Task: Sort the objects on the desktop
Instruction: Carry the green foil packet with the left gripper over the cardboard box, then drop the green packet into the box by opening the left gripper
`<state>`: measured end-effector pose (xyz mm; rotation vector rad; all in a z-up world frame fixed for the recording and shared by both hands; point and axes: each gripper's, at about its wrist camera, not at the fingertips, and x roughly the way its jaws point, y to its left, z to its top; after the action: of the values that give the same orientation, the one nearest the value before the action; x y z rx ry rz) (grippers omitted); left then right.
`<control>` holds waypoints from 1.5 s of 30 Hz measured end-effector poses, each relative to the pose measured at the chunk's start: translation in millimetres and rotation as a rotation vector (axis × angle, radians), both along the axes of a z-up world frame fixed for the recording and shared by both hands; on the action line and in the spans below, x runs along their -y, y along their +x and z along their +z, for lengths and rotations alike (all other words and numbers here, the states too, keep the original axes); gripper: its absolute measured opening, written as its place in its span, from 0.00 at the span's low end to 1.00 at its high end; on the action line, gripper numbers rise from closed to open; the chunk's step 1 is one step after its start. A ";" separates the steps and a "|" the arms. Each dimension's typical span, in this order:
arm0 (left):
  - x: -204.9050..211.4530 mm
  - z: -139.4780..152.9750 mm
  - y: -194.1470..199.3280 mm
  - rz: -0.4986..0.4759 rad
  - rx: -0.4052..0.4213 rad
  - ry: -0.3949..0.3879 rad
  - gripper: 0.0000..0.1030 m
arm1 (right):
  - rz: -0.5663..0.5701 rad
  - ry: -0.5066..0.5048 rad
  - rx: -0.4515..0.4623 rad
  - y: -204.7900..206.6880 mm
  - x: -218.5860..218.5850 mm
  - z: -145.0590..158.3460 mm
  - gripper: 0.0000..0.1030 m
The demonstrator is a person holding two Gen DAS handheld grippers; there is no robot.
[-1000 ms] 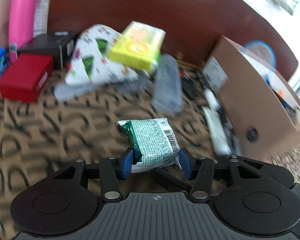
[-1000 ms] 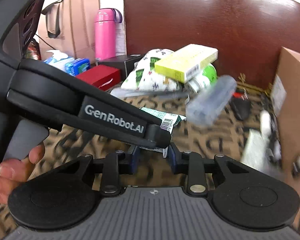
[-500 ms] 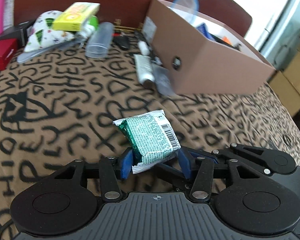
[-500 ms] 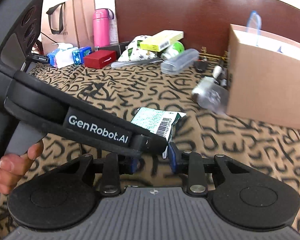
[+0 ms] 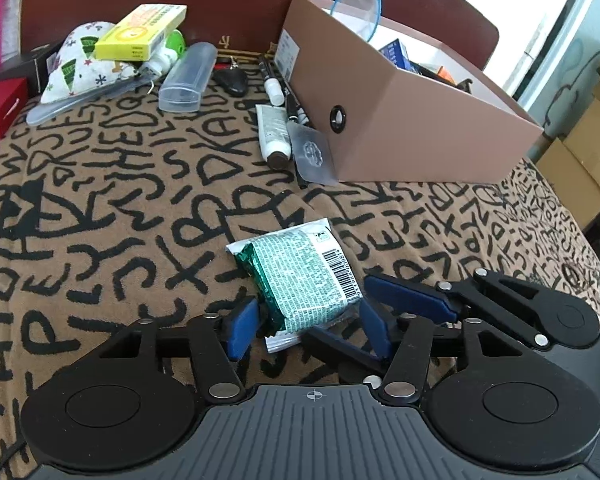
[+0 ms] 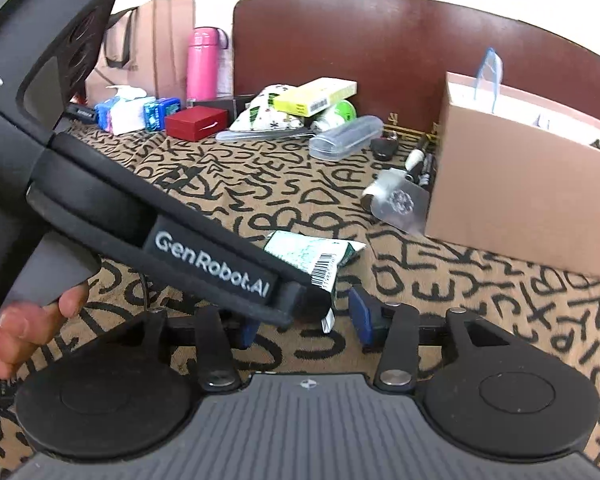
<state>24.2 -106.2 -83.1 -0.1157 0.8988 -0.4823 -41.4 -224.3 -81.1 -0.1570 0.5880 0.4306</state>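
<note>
A green and white snack packet (image 5: 300, 276) with a barcode sits between the blue pads of my left gripper (image 5: 306, 328), which is shut on it above the patterned cloth. In the right wrist view the packet (image 6: 320, 258) shows past the left gripper's black body (image 6: 204, 248). My right gripper (image 6: 304, 322) is open and empty just behind the packet; its left pad is partly hidden. A brown cardboard box (image 5: 400, 108) with several items inside stands at the right.
Beside the box lie a tube (image 5: 274, 132), markers (image 5: 290, 96) and a clear sachet (image 5: 312, 152). At the back are a clear case (image 5: 188, 76), yellow box (image 5: 140, 32), patterned pouch (image 5: 80, 64), red box (image 6: 196, 122), pink bottle (image 6: 204, 64) and tissues (image 6: 124, 110).
Both grippers have swung right and back from the pile at the back, the left one carrying the packet. The cardboard box now fills the right side. The right gripper has opened wider.
</note>
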 end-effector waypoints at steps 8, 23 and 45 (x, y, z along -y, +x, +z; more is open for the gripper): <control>7.1 2.7 8.1 -0.001 0.012 0.035 0.64 | 0.030 0.007 -0.022 12.0 -3.0 -4.1 0.45; 49.7 100.9 14.6 -0.067 0.259 -0.037 0.57 | -0.073 0.005 0.259 7.4 32.9 77.5 0.42; 121.0 97.7 146.4 -0.086 0.257 0.008 0.68 | -0.167 -0.016 0.208 140.8 92.3 79.2 0.43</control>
<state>170.5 -227.1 14.6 -0.0069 0.6560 -0.5599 99.5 -316.6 -2.0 -0.1641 0.3961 0.2436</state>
